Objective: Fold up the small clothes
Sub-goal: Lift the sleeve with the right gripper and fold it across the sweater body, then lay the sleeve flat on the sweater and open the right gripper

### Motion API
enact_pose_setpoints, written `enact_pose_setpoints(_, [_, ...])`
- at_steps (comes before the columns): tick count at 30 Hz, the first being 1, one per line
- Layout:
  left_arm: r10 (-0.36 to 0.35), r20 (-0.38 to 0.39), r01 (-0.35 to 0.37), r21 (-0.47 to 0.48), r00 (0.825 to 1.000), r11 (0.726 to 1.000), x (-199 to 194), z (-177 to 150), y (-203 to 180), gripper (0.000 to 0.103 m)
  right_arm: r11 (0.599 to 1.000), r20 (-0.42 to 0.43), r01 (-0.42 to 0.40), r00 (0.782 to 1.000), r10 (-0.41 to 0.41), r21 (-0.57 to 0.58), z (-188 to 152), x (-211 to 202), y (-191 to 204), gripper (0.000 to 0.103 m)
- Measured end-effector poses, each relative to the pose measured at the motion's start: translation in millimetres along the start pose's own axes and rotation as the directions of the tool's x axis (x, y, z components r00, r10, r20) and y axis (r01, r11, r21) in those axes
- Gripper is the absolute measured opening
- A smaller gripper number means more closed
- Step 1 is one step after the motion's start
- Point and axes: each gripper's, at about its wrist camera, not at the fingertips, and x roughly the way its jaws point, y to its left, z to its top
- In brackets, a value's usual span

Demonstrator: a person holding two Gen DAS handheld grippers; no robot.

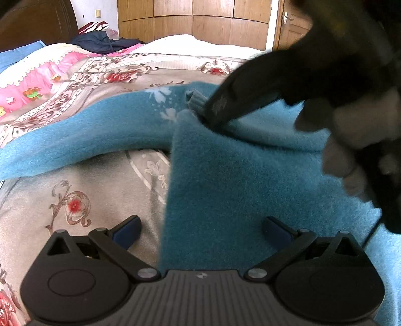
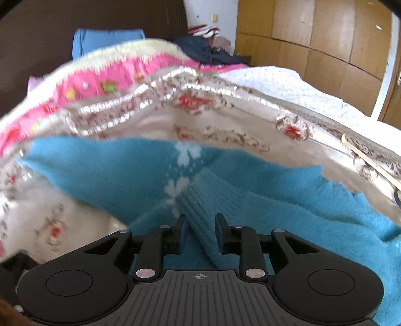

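Fingers [image 2: 221, 232] of right gripper [image 2: 199, 233] pinch one ribbed cuff [image 2: 200, 213]; left gripper [image 1: 200, 232] spread wide, holding nothing. One fuzzy teal sweater [image 1: 238, 180], one floral bedspread [image 1: 75, 200].

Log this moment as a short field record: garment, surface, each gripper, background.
garment: blue fuzzy sweater, white flower marks, partly folded
surface: floral bedspread
right gripper: shut on the sweater's ribbed cuff, lifting it
left gripper: open, fingers either side of the sweater's edge
background: wooden wardrobe, dark clothes pile, pink quilt
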Motion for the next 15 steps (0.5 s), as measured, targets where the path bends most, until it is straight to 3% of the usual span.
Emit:
enact_pose_setpoints(3, [0.003,0.004,-0.003,0.001,1.0,1.0,-0.4,-0.7,-1.3,0.103,1.0,0.004,0.01,1.0,-0.01,0.027,-7.6,-2.8,-4.0,0.025])
enact_pose_setpoints(7, [0.008,0.008,-0.008,0.003,1.0,1.0,-0.9,-1.6,-2.8,0.103,0.998,-0.1,0.048,0.994,-0.045,0.027,-26.3,17.8,-4.6,0.025])
enact_pose_setpoints(15, [0.014,0.014,-0.014,0.011,1.0,1.0,0.0,-3.6,-5.9,0.103,0.999,-0.013,0.044,0.999,-0.044,-0.001,-19.8,-15.2,-1.4,0.025])
